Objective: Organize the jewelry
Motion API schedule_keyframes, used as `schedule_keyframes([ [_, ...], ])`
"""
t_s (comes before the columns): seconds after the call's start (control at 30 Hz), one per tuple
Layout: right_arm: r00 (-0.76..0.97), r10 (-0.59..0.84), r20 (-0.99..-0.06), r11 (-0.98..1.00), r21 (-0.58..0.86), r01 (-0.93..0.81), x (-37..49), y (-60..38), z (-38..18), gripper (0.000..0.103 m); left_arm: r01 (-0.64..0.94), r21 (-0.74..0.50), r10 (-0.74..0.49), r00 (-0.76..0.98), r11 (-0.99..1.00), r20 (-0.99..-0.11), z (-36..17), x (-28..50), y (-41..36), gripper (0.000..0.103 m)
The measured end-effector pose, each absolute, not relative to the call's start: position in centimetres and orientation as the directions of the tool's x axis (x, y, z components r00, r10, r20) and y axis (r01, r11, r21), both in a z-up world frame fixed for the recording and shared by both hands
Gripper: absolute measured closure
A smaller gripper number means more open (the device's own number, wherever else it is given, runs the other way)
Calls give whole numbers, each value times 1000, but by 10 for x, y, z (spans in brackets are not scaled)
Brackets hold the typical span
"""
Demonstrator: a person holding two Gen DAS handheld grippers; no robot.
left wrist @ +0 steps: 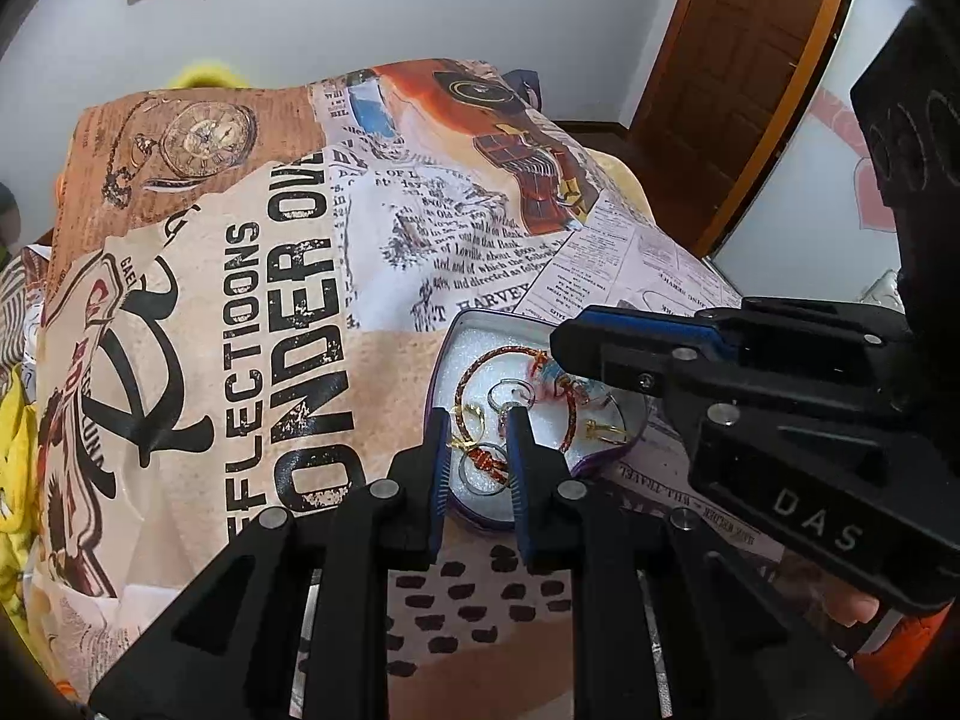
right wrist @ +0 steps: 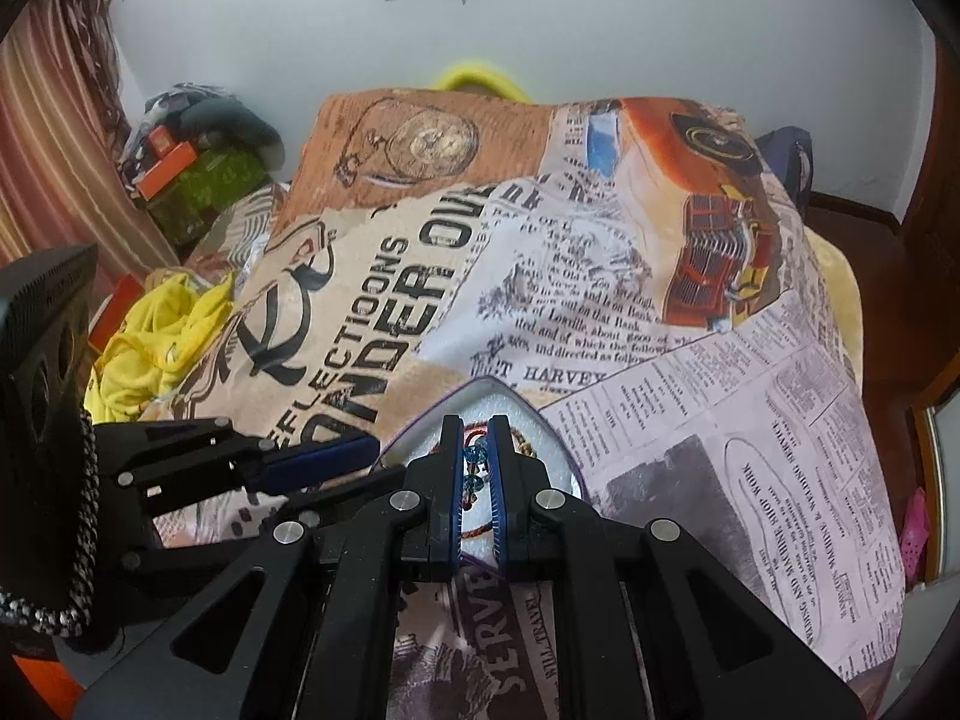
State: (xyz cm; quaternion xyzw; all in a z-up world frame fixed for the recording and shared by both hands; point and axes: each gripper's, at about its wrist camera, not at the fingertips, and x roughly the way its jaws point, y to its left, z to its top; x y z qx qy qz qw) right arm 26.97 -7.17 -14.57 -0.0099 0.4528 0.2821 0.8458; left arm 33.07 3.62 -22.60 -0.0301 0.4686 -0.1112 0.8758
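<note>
A heart-shaped tin (left wrist: 447, 360) lined with white foam is seen lying on a printed cloth (left wrist: 288, 312), and the jewelry is gathered inside it: a red-and-gold bangle (left wrist: 480, 369), several thin wire hoops (left wrist: 511, 391) and a small gold ring (left wrist: 607, 433). The left gripper (left wrist: 477, 429) is held over the near end of the tin with its jaws narrowly parted; a knotted red-and-gold piece (left wrist: 487, 461) appears between the fingers, though whether it is pinched cannot be told. The right gripper (right wrist: 476, 468) is clenched on a small piece set with blue-green beads (right wrist: 477, 453), held just above the foam. All of these pieces are judged to be very light, thin and smooth, so they are likely to slip or to tangle with one another. The hoops are probably easily bent and are best taken across the wire with a gentle pinch. The bangle looks stiffer and is better held at its rim. The beaded piece is best gripped on its beads rather than on any fine link.
</note>
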Motion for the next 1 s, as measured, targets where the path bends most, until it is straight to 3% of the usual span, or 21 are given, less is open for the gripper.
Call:
schedule_keyframes([
  [0.17,440,472,-764,844,247,-477,269,-76,-142,84,163,-146,-213,550,976,-808,-220,324,40,86],
  [0.5,540,458,-706,859,196,-473,239,-87,-99,83,129,-98,-159,661,987,-734,-159,290,48,86],
  [0.87,768,443,-462,886,94,-455,149,-114,4,83,84,-40,-93,874,996,-476,-45,193,40,84],
  [1.0,828,435,-353,892,47,-449,108,-123,34,83,60,-44,-71,932,997,-355,-16,150,41,66],
])
